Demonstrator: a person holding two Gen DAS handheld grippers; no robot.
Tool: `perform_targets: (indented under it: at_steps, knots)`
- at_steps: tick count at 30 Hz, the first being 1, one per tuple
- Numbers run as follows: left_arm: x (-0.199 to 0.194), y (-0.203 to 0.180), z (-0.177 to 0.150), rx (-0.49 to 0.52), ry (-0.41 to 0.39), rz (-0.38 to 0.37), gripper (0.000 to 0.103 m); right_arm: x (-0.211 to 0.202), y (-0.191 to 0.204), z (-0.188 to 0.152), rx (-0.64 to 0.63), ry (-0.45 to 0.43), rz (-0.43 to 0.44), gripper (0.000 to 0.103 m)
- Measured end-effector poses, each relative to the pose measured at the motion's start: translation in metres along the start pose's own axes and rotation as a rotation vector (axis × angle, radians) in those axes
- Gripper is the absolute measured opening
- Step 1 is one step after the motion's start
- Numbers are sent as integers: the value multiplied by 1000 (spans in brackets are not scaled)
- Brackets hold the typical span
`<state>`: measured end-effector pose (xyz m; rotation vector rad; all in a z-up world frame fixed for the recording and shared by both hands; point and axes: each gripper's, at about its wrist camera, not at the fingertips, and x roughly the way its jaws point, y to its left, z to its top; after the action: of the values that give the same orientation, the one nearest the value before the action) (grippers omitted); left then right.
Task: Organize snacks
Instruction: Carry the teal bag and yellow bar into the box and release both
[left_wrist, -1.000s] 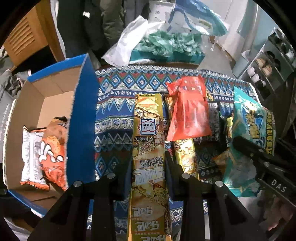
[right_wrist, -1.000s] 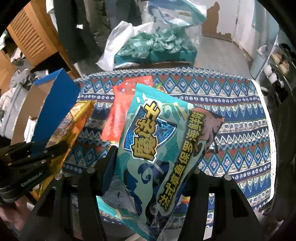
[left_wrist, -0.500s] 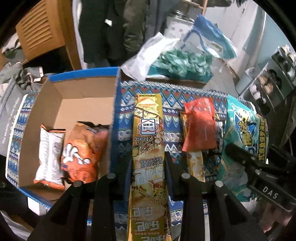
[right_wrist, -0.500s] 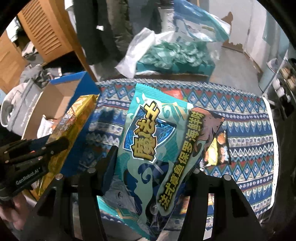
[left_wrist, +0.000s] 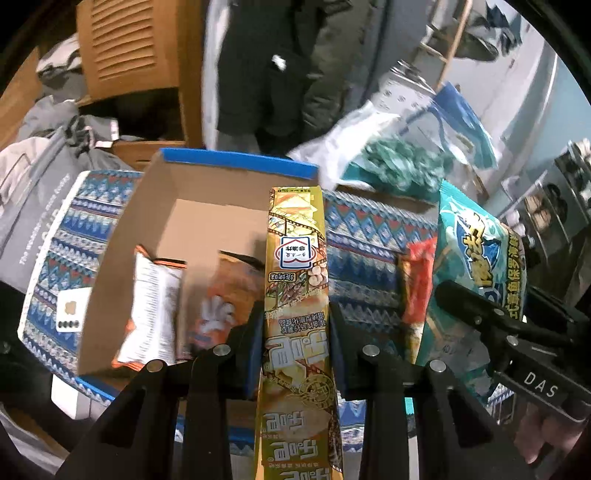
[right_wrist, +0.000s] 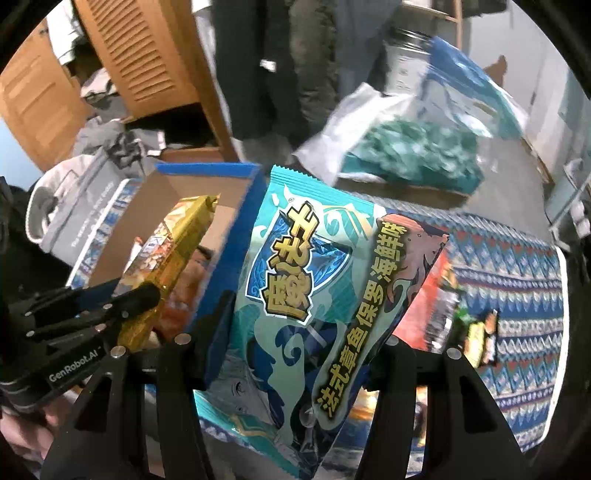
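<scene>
The gold snack box (left_wrist: 295, 295) runs off the bottom edge of the left wrist view and hides the carton's (left_wrist: 221, 162) right wall. The orange bag (left_wrist: 218, 295) inside is motion-blurred. The teal snack bag (right_wrist: 314, 295) covers most of the red packet (right_wrist: 421, 314). The bench's (right_wrist: 517, 295) far packets are blurred.

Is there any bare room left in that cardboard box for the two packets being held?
Yes. The cardboard box has bare floor at its far end, between the blue-edged back wall and the white packet and orange packet, which crowd its near end. On the patterned cloth, the strip between box and red packet is free.
</scene>
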<state>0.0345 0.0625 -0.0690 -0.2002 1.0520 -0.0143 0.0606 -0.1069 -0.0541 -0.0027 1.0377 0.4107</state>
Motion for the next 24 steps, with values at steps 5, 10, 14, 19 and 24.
perform_targets:
  at_steps: [5,10,14,19,24]
  knots:
    - [-4,33,4,-40,-15,25,32,13,38,15,-39,10,43,55]
    - [-3,65,6,-85,-20,54,32,29,75,27,-78,26,71,55]
    - [-2,89,2,-117,-24,81,32,41,97,34,-104,41,82,55]
    - [4,110,0,-156,-8,86,32,57,116,36,-129,67,85,55]
    - [11,118,0,-164,4,88,32,71,127,35,-149,89,83,56]
